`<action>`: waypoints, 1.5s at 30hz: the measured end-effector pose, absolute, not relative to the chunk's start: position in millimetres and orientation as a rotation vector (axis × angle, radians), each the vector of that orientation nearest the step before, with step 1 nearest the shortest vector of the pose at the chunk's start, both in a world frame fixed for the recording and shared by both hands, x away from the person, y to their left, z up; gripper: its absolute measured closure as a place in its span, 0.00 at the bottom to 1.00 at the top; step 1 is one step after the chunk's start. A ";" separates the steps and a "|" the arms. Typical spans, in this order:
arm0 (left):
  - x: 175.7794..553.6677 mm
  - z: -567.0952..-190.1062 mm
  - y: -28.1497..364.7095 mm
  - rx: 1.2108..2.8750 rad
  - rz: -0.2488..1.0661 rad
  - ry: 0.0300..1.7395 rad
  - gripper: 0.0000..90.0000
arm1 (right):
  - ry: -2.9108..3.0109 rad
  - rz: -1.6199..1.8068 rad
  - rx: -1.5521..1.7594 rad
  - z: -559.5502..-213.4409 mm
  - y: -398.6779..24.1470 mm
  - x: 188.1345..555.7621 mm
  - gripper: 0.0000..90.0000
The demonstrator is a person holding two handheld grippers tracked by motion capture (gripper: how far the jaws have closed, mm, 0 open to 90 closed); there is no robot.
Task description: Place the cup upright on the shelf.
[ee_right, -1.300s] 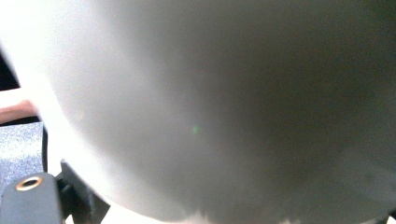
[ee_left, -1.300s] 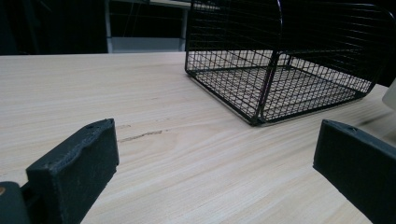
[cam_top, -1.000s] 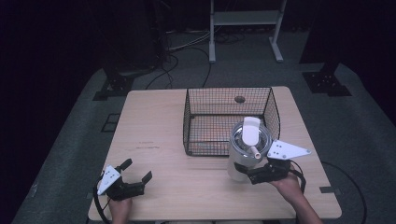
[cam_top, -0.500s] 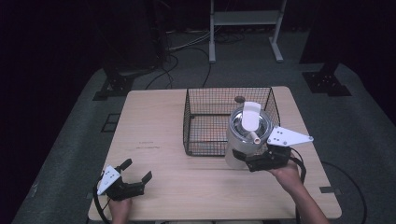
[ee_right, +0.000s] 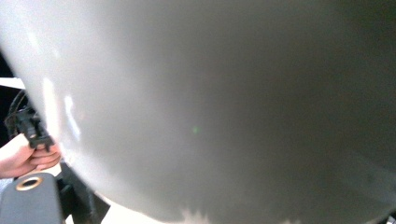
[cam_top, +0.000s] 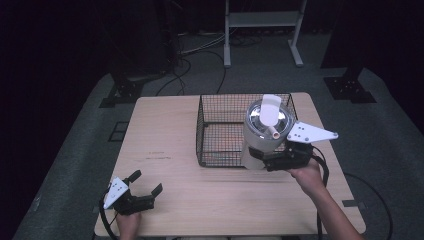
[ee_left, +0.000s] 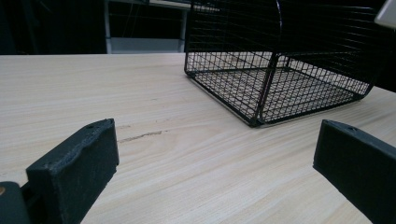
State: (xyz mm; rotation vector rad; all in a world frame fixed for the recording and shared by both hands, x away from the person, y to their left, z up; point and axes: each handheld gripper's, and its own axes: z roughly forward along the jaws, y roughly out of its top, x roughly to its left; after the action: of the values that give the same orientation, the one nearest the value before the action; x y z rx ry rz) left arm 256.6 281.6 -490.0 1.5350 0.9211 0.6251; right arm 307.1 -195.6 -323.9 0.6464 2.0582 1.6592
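Table [cam_top: 175, 145] is carrying a black wire basket [cam_top: 220, 135], sitting at about 1 o'clock from table centre. In the left gripper view the basket [ee_left: 280, 70] is standing ahead at 1 o'clock, mesh floor bare on the near side.

White canister [cam_top: 265, 132] is hanging upright over the basket's near right corner, at 3 o'clock from table centre, lifted off the tabletop. Its open top is showing a shiny inside with a white scoop [cam_top: 270, 112] leaning in it, handle pointing toward 5 o'clock. In the right gripper view the canister wall [ee_right: 210, 107] is sitting right up against the lens.

Right hand-held gripper [cam_top: 272, 161] is clamping the canister low on its side, person's hand [cam_top: 305, 172] behind it at 5 o'clock.

Left hand-held gripper [cam_top: 145, 187] is resting at the table's near left corner, 7 o'clock, jaws spread wide and holding nothing, well apart from the basket.
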 end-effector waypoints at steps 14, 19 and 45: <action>256.4 -490.2 281.5 1.530 0.625 0.921 0.00 | 2.065 1.607 0.646 -306.4 -184.6 345.8 0.10; 256.2 -490.1 281.5 1.531 0.625 0.921 0.00 | 2.062 1.605 0.643 -305.2 -180.9 356.1 0.10; 256.6 -490.0 283.0 1.531 0.620 0.920 0.00 | 2.022 1.644 0.683 -299.9 -161.3 410.3 0.10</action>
State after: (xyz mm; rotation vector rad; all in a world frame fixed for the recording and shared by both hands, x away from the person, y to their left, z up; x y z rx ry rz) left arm 256.6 283.0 -490.0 1.5312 0.9197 0.6201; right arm 410.3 -161.3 -299.9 0.6826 2.0221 1.6445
